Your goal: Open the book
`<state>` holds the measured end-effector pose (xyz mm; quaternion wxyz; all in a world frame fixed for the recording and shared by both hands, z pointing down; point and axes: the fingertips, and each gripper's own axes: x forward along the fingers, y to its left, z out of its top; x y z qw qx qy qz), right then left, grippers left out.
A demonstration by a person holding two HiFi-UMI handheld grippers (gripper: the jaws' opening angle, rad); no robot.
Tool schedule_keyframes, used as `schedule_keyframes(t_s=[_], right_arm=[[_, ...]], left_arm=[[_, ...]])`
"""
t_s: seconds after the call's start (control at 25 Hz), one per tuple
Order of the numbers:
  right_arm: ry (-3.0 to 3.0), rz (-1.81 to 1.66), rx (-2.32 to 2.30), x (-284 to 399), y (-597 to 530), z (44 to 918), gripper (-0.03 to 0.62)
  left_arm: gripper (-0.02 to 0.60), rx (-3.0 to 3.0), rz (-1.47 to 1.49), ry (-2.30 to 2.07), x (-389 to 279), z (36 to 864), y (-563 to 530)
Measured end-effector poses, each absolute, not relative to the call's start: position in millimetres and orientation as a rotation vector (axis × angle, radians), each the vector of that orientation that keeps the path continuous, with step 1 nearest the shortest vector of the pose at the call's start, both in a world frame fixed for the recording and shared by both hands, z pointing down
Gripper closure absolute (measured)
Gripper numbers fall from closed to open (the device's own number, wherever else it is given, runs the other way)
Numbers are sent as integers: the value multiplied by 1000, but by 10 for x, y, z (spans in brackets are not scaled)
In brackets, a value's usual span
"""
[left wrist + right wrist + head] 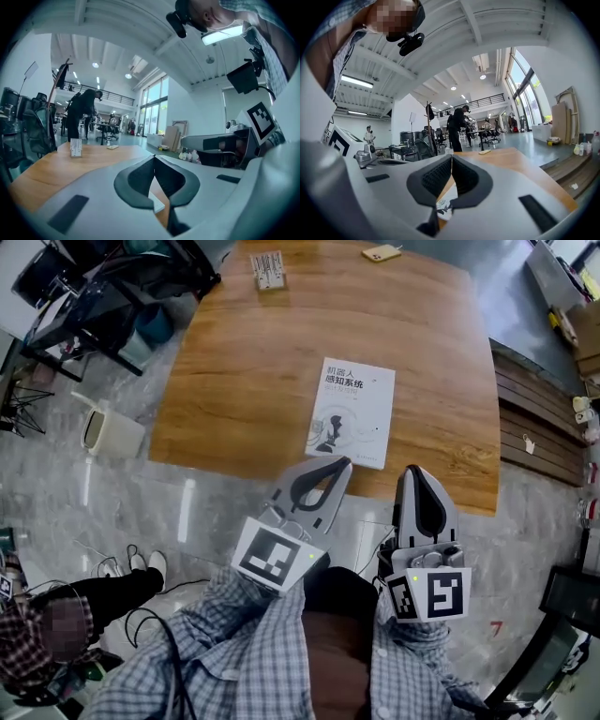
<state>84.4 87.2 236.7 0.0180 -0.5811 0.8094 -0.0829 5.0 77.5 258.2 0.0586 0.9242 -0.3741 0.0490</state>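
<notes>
2 grippers are hovering at the lower middle of the head view. Left gripper point(342, 465): fingers point(136, 183) are pressing tip to tip, with nothing between them. Right gripper point(413, 472): fingers point(436, 180) are likewise meeting at the tips, empty. The book point(352, 412) is lying closed, cover up, at frame centre on the tabletop point(234, 381), just above both grippers in the picture; neither appears to be touching it. Step in hand, by my reading: approach, with opening not yet begun. Next move is likely calling for 1 gripper steadying the book while the other is working a fingertip under the cover's free edge to lift it.
</notes>
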Motion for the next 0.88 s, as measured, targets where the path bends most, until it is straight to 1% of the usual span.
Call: schedule_keyframes(t_s=[0.4,0.64,0.88], right_arm=[[2502,-348,-1887,738,-331,2575,574],[2517,-439,-1935,739,-638,2766,574],[2555,-577,-1935,784,-783,3162,574]], left_arm=[[581,2764,177,-1006,35,2829,-385],[581,2701,193,-982,-6,3001,-700],[581,2625,256,-985,2,3346,-831]])
